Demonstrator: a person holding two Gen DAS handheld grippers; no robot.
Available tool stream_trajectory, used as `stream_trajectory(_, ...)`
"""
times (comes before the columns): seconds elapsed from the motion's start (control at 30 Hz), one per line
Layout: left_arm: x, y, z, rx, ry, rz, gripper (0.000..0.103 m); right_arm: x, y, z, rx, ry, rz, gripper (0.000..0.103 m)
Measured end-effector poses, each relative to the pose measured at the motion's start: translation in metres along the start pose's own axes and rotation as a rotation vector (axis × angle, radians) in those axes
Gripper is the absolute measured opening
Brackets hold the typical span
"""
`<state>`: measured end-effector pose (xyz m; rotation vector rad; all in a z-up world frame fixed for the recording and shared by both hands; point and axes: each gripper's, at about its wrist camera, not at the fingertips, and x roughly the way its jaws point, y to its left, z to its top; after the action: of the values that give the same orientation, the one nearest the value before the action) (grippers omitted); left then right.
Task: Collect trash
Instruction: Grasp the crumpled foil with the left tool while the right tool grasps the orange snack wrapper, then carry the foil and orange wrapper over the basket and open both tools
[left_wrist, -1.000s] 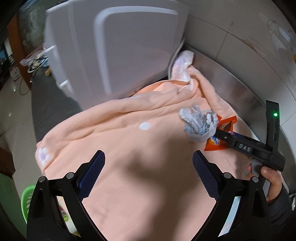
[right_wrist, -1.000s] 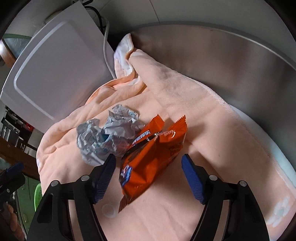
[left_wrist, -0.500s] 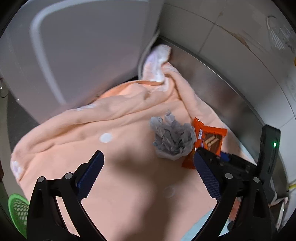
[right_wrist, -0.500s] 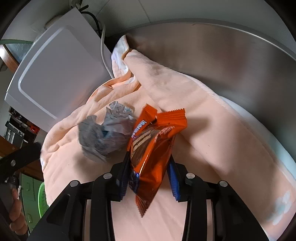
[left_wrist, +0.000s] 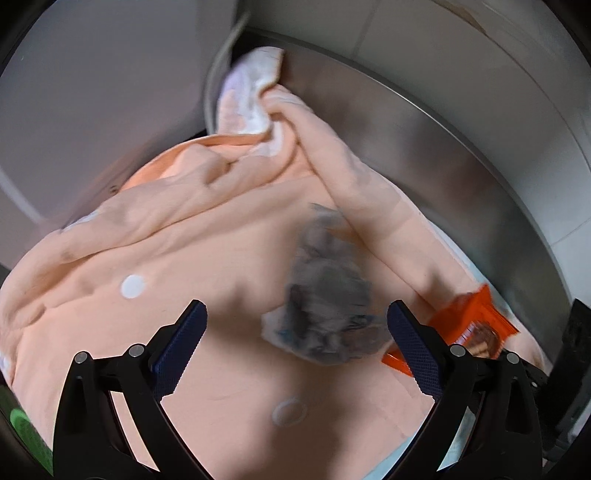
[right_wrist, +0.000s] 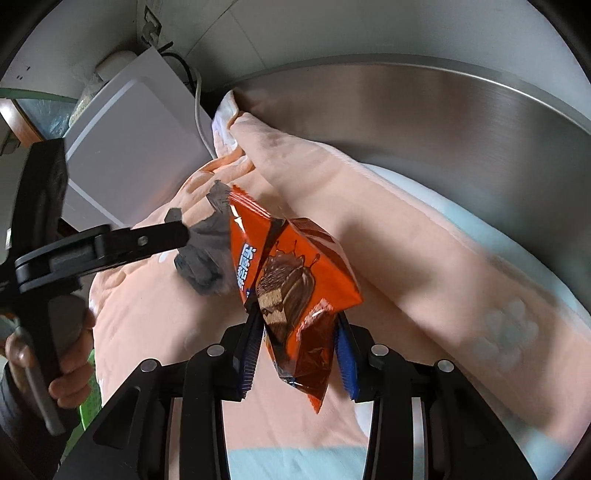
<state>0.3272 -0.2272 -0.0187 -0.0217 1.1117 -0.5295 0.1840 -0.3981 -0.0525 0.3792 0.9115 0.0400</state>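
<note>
My right gripper (right_wrist: 297, 334) is shut on an orange snack wrapper (right_wrist: 291, 273) and holds it lifted above the peach blanket (right_wrist: 155, 317). The wrapper also shows at the right edge of the left wrist view (left_wrist: 476, 332). A crumpled grey paper ball (left_wrist: 328, 314) lies on the blanket (left_wrist: 184, 251). My left gripper (left_wrist: 295, 332) is open, its fingers either side of the near part of the ball. In the right wrist view the ball (right_wrist: 207, 251) lies behind the wrapper, with the left gripper's finger (right_wrist: 147, 240) reaching in beside it.
The blanket lies on a steel surface (right_wrist: 424, 110) against a tiled wall (left_wrist: 461, 66). A white appliance (right_wrist: 129, 147) with a cable (right_wrist: 197, 110) stands at the back left. A green basket (left_wrist: 26, 435) sits low at the left.
My right gripper has closed on the wrapper and lifted it off the blanket. My left gripper has moved forward and right until its open fingers flank the paper ball.
</note>
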Motion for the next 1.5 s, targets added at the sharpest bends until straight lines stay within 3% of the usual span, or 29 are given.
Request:
stream_trajectory(0.27,0.025,-0.028,-0.002,0.128,0.023,0.073,0.097,-0.014,-0.014,-0.005,0.039,-0.013,-0.011,0.036)
stream_trajectory(0.43,0.036,-0.027,-0.003,0.144,0.018,0.106,0.094,-0.014,-0.018,-0.008,0.055,-0.010,-0.014,0.036)
stream_trajectory(0.5,0.036,-0.023,-0.003,0.133,0.019,0.079,0.080,-0.013,-0.016,-0.008,0.055,-0.008,-0.014,0.036)
stream_trajectory(0.57,0.033,-0.022,-0.006,0.118,0.024,0.045,0.060,-0.013,-0.013,-0.010,0.051,-0.008,-0.011,0.036)
stream_trajectory(0.77,0.008,-0.018,-0.016,0.127,-0.020,0.017,0.038,-0.017,0.003,-0.011,0.018,-0.018,0.003,0.036)
stream_trajectory(1.13,-0.087,0.035,-0.064,0.008,-0.141,0.019,0.035,-0.029,0.056,-0.029,-0.098,-0.024,0.078,0.034)
stream_trajectory(1.5,-0.179,0.117,-0.136,-0.141,-0.252,0.121,0.035,-0.027,0.076,-0.047,-0.169,0.008,0.060,0.030)
